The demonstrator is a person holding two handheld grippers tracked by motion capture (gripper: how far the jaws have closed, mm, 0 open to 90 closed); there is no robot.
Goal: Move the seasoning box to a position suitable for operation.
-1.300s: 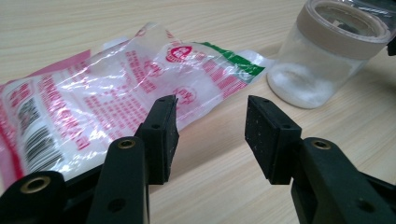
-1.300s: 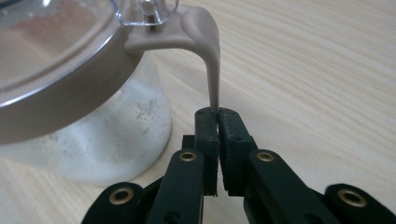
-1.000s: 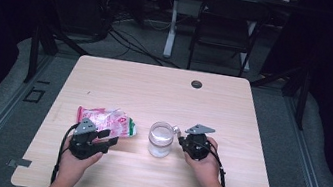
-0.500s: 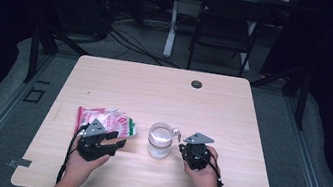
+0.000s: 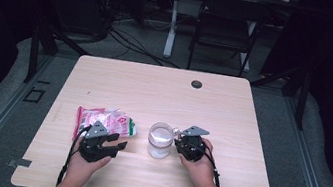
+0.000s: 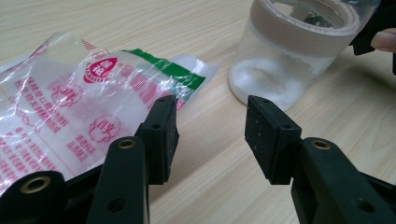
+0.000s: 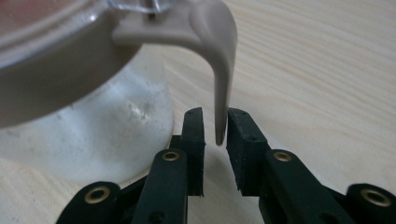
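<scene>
A clear glass jar [image 5: 160, 140] with a beige lid stands at the table's front middle, with white powder [image 6: 266, 77] in its bottom. A crumpled clear bag [image 5: 104, 120] with red print and a green end lies to its left. My left gripper [image 5: 117, 145] is just in front of the bag, open and holding nothing [image 6: 210, 121], with the bag [image 6: 70, 107] to its left and the jar [image 6: 299, 42] ahead. My right gripper [image 5: 178, 138] is against the jar's right side. Its jaws stand close around the lid's beige hanging clasp [image 7: 220, 70], right gripper [image 7: 215, 126].
A black round grommet [image 5: 197, 84] is set in the wooden table [image 5: 164, 93] near its far edge. A folding chair [image 5: 225, 27] and cables sit on the floor behind. Bare tabletop lies beyond and to the right of the jar.
My right gripper drew back a little, then came in to the jar again. My left gripper shifted slightly right, off the bag's near edge.
</scene>
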